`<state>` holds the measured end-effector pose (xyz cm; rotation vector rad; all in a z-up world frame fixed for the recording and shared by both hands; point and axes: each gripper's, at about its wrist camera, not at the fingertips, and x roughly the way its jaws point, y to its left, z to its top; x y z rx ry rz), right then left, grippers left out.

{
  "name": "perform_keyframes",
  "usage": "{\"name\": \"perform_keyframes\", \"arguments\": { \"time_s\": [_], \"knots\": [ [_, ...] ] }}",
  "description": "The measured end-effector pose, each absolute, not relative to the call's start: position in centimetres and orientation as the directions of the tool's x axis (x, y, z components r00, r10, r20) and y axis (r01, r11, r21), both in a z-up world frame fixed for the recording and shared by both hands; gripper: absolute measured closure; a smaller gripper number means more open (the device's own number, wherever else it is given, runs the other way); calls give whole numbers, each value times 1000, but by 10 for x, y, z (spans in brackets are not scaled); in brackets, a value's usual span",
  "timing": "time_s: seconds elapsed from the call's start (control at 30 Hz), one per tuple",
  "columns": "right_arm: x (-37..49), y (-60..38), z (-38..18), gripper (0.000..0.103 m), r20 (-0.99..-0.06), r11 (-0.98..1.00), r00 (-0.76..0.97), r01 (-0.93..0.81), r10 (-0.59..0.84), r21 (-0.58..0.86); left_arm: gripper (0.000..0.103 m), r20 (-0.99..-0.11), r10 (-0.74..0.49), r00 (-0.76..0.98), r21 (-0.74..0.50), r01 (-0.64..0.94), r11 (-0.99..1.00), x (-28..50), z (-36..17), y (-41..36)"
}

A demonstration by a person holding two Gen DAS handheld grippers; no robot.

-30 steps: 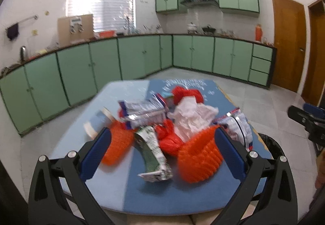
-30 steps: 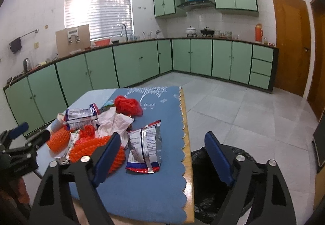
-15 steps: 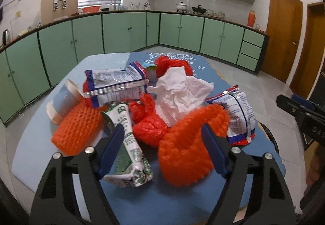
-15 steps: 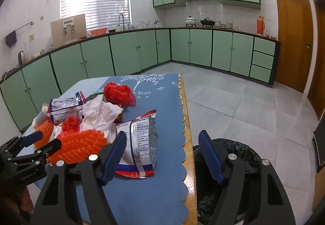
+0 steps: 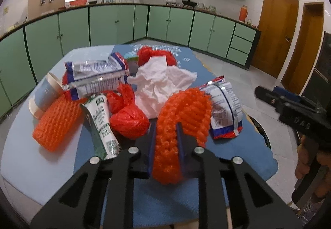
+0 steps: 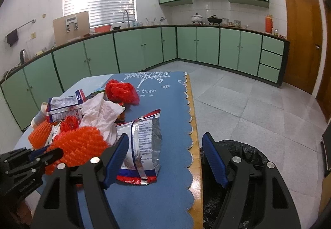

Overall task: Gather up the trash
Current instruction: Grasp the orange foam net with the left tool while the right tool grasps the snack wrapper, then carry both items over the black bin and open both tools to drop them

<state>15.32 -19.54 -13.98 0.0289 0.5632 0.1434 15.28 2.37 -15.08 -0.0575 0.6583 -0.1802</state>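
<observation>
A pile of trash lies on the blue table. My left gripper is shut on an orange foam net, which also shows in the right wrist view. Beside it lie a red plastic bag, a green-white carton, crumpled white tissue, a second orange net, a paper cup and snack wrappers. My right gripper is open and empty over the table's right edge, near a silver snack bag.
A bin lined with a black bag stands on the floor right of the table. Another red bag lies farther back on the cloth. Green cabinets line the walls, with a wooden door at right.
My left gripper moved forward into the pile and closed on the orange foam net. My right gripper moved slightly forward and stayed open.
</observation>
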Motion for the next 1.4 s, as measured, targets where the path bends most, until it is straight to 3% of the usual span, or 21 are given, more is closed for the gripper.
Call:
{"name": "perform_keyframes", "arguments": {
  "time_s": [0.23,0.53,0.6,0.67,0.77,0.83,1.1,1.4],
  "knots": [
    [170,-186,-154,25,-567,980,800,-175,199,97,86,-470,-125,874,-64,108,992,135,-116,28],
    [195,-164,-175,23,-609,974,762,-211,220,87,86,-474,-95,875,-68,71,995,146,-114,36],
    [200,-163,-180,30,-627,970,743,-219,234,103,86,-466,-101,879,-73,76,994,145,-112,36],
    [203,-162,-185,55,-642,959,715,-249,276,135,86,-459,-105,882,-74,80,994,143,-111,35],
    [204,-162,-185,75,-646,940,686,-287,335,183,86,-453,-111,884,-79,84,993,143,-108,33],
    [201,-160,-184,83,-645,935,682,-306,345,178,86,-450,-113,886,-82,85,993,144,-106,32],
    [178,-193,-156,84,-566,935,744,-280,355,217,86,-440,-156,884,-81,134,988,151,-97,14],
    [169,-287,-147,84,-564,984,814,-52,140,169,86,-438,-348,829,-128,326,937,185,-96,-63]
  ]
}}
